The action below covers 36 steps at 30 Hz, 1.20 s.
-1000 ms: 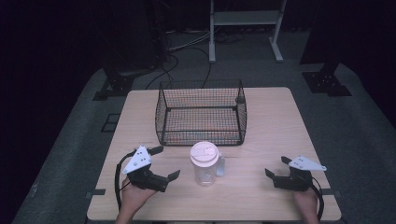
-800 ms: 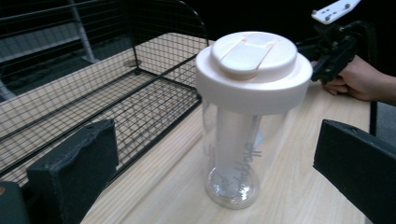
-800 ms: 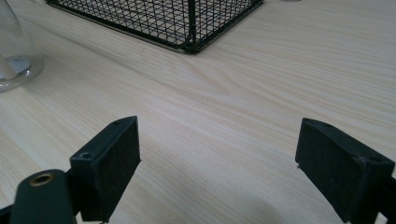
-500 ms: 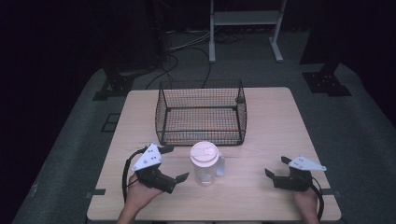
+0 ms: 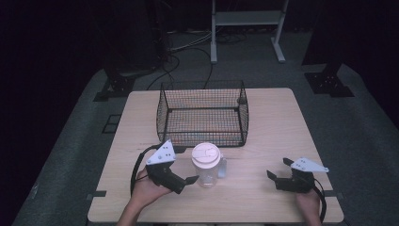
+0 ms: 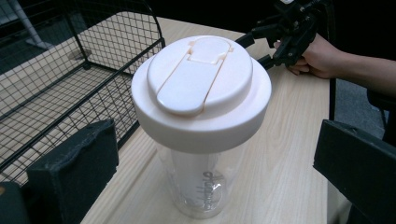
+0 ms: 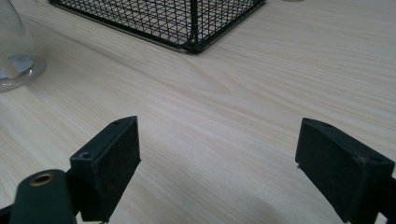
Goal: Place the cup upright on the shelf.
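A clear shaker bottle (image 5: 206,165) with a cream flip-top lid (image 6: 201,88) stands upright on the wooden table (image 5: 273,127), just in front of a black wire basket (image 5: 202,113). My left gripper (image 5: 186,165) is open at the bottle's left side. In the left gripper view (image 6: 215,177) its two pads flank the bottle's lower body without touching it. My right gripper (image 5: 277,168) rests near the table's front right, open, with bare wood between its jaws (image 7: 224,163). The bottle's base (image 7: 14,51) shows at the far left of the right gripper view.
The basket (image 6: 56,88) is empty and open on top; its near corner (image 7: 191,28) lies ahead of the right gripper. The far hand and its gripper (image 6: 285,32) sit behind the bottle. A metal stand (image 5: 244,28) and cables are on the floor behind the table.
My left gripper has moved right and forward to the bottle, so that its open jaws now sit on either side of it. The right gripper and bottle have stayed put.
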Motion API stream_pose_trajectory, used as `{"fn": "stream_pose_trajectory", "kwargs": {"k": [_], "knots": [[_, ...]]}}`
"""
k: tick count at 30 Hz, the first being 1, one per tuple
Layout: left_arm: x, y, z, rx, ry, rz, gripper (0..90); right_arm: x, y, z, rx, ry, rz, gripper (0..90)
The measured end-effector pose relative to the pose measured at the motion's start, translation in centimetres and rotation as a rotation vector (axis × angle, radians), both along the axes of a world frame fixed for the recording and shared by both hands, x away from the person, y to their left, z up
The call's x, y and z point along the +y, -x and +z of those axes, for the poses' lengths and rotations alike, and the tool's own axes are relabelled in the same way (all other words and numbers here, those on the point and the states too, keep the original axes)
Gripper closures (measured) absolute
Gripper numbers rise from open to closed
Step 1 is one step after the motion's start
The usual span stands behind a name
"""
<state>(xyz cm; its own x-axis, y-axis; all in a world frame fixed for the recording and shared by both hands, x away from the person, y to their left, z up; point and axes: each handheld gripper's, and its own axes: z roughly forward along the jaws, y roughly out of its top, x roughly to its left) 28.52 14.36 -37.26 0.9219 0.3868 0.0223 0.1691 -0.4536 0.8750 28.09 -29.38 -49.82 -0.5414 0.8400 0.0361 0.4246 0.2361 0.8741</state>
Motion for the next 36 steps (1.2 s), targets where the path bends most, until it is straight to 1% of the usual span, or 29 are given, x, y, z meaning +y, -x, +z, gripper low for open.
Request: {"fn": "stream_pose_trajectory", "kwargs": {"k": [4, 5, 6, 7, 8, 9, 10, 12, 14, 16, 17, 18, 20, 24, 26, 28, 30, 31, 32, 34, 36], "knots": [[-0.3, -0.4, 0.1, 0.007, -0.015, -0.004, 0.0, 0.0, 0.0, 0.0, 0.000, -0.001, 0.001, 12.9], [-0.4, -0.7, 0.1, 0.019, -0.023, -0.007, 0.0, 0.0, 0.0, 0.0, 0.001, 0.000, 0.003, 12.9], [-0.4, -0.7, 0.1, 0.019, -0.023, -0.007, 0.0, 0.0, 0.0, 0.0, 0.001, 0.000, 0.003, 12.9], [-0.5, -0.9, 0.1, 0.025, -0.031, -0.009, 0.0, 0.0, 0.0, 0.0, 0.000, -0.001, 0.004, 12.9], [-0.7, -1.2, 0.0, 0.045, -0.042, -0.014, 0.0, 0.0, 0.0, 0.0, 0.000, -0.001, 0.005, 12.9], [-0.8, -1.4, 0.0, 0.053, -0.047, -0.017, 0.0, 0.0, 0.0, 0.0, 0.000, -0.002, 0.006, 12.9], [-0.8, -1.4, 0.0, 0.053, -0.047, -0.017, 0.0, 0.0, 0.0, 0.0, 0.000, -0.002, 0.006, 12.9], [-1.0, -1.6, 0.0, 0.057, -0.063, -0.027, 0.0, -0.1, 0.0, 0.0, -0.003, -0.009, 0.011, 12.9], [-1.3, -1.8, 0.1, 0.071, -0.067, -0.037, 0.0, -0.1, 0.0, 0.0, -0.003, -0.010, 0.013, 12.9], [-1.5, -1.9, 0.1, 0.075, -0.075, -0.039, 0.0, -0.1, 0.0, 0.0, -0.004, -0.011, 0.013, 12.9], [-1.8, -2.1, -0.1, 0.081, -0.092, -0.044, 0.0, -0.1, 0.0, 0.0, -0.004, -0.011, 0.014, 12.9], [-1.8, -2.1, -0.1, 0.081, -0.092, -0.044, 0.0, -0.1, 0.0, 0.0, -0.004, -0.012, 0.015, 12.9], [-2.1, -2.3, -0.2, 0.089, -0.110, -0.049, 0.0, -0.1, 0.0, 0.0, -0.004, -0.013, 0.016, 12.9], [-2.5, -2.6, -0.3, 0.101, -0.117, -0.053, 0.0, -0.1, 0.0, 0.0, -0.004, -0.015, 0.019, 12.9], [-2.9, -2.9, -0.4, 0.115, -0.138, -0.060, 0.0, -0.1, 0.0, 0.0, -0.004, -0.015, 0.020, 12.9], [-3.1, -3.0, -0.4, 0.116, -0.145, -0.065, 0.0, -0.1, 0.0, 0.0, -0.004, -0.016, 0.020, 12.9], [-3.6, -3.2, -0.5, 0.121, -0.165, -0.074, 0.0, -0.1, 0.0, 0.0, -0.002, -0.016, 0.021, 12.9], [-3.6, -3.2, -0.5, 0.121, -0.165, -0.074, 0.0, -0.1, 0.0, 0.0, -0.002, -0.016, 0.021, 12.9], [-3.9, -3.3, -0.5, 0.129, -0.175, -0.075, 0.0, -0.1, -0.1, 0.0, -0.002, -0.016, 0.022, 12.9], [-4.1, -3.4, -0.5, 0.127, -0.191, -0.077, 0.0, -0.1, -0.1, 0.0, -0.002, -0.015, 0.022, 12.9], [-4.2, -3.5, -0.6, 0.127, -0.196, -0.078, 0.0, -0.1, -0.1, 0.0, 0.000, -0.015, 0.022, 12.9]]}}
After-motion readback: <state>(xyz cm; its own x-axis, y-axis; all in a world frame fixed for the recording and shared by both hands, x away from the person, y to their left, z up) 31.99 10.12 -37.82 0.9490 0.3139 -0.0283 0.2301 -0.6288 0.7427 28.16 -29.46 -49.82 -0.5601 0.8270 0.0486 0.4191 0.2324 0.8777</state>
